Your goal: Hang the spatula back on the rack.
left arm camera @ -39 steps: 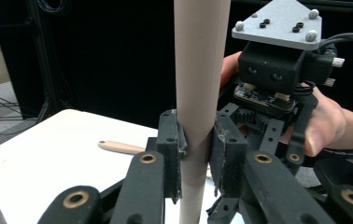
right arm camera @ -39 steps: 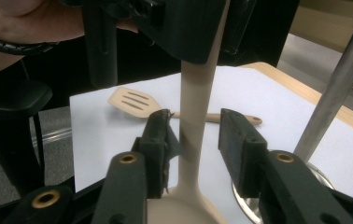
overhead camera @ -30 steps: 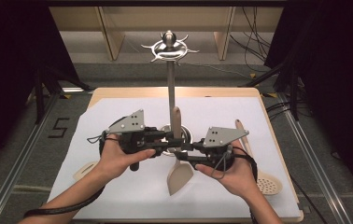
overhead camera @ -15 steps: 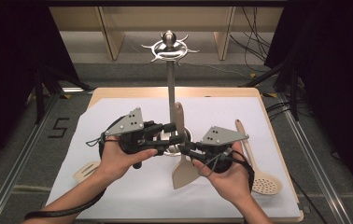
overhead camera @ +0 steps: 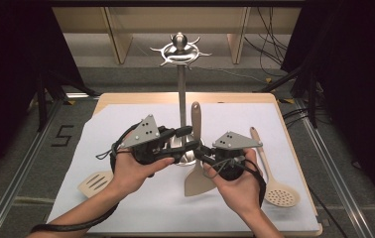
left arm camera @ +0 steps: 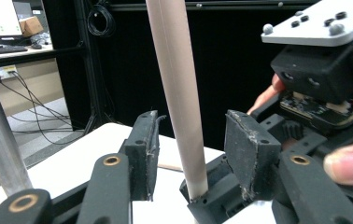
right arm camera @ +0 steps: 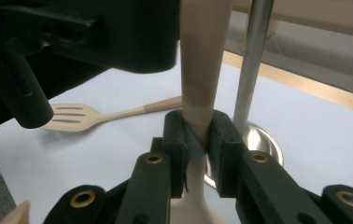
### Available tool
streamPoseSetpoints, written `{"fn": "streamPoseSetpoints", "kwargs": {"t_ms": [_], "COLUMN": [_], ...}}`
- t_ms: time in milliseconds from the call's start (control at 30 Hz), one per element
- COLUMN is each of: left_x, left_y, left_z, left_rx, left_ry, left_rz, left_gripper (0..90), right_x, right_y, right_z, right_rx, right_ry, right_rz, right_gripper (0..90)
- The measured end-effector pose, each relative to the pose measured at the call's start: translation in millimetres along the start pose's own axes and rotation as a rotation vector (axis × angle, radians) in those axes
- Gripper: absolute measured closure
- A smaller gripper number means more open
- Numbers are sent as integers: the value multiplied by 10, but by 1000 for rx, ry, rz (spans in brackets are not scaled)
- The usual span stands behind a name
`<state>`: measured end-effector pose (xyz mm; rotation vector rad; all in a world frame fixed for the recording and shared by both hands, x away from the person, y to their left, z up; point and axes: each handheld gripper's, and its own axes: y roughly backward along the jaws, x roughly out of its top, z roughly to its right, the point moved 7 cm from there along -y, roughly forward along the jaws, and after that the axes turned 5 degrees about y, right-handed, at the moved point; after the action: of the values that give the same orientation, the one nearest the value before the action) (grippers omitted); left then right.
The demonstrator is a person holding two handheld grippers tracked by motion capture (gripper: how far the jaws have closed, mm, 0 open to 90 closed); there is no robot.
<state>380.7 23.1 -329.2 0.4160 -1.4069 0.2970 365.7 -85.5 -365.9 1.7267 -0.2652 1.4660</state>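
Two hand-held black grippers meet over the middle of a white sheet (overhead camera: 126, 124) covering a light wooden table (overhead camera: 294, 148). From the high view, the left gripper (overhead camera: 188, 140) and the right gripper (overhead camera: 201, 156) face each other beside the shiny round base of a tall metal utensil stand (overhead camera: 180, 94), whose hooked crown rises behind them. Between the two stands a beige solid-bladed spatula (overhead camera: 196, 171), handle pointing up and away, blade low toward the person. In the right gripper view, the right gripper's (right arm camera: 196, 140) jaws are clamped tight on the spatula's neck, just above the blade. In the left gripper view, the left gripper's (left arm camera: 191, 154) jaws stand apart on either side of the handle, not touching it. A beige slotted spatula (overhead camera: 95, 182) lies flat at the left of the sheet. A beige round perforated skimmer spoon (overhead camera: 274, 176) lies at the right.
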Motion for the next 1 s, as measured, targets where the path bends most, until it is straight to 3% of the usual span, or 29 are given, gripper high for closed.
{"fn": "streamPoseSetpoints", "kwargs": {"t_ms": [33,200,333,400,467,533,633,667,733,767,833,967,1000], "left_x": [1,-19,-27,-21,-8,4,21,25,31,35,42,71,83], "left_y": [-10,-51,-61,-54,-42,-31,-20,-19,-19,-18,-17,-18,-20], "left_z": [-4,-8,-2,-12,-17,-11,5,9,3,-4,-11,-59,-79], "left_rx": [-1,-15,-32,-31,-42,-51,-54,-55,-54,-54,-53,-43,-38], "left_ry": [1,13,24,28,45,58,31,27,26,25,27,15,13], "left_rz": [-2,-14,-22,-20,-22,-19,-24,-23,-24,-23,-21,-18,-17], "left_gripper": [550,611,671,711,737,748,755,755,756,756,756,756,756], "right_x": [-2,7,30,35,27,39,48,55,54,48,36,-15,-53], "right_y": [-7,4,6,-4,3,-9,-7,-9,-12,-6,1,32,53], "right_z": [-14,-48,-41,-79,-85,-91,-99,-89,-129,-121,-135,-84,-69], "right_rx": [-9,9,4,29,21,31,31,26,39,39,28,21,25], "right_ry": [-25,-33,-2,-21,-25,-3,25,48,37,61,34,59,34], "right_rz": [3,-7,6,9,8,25,32,41,49,50,54,59,58], "right_gripper": [791,792,791,791,790,788,765,739,688,666,652,624,613]}}
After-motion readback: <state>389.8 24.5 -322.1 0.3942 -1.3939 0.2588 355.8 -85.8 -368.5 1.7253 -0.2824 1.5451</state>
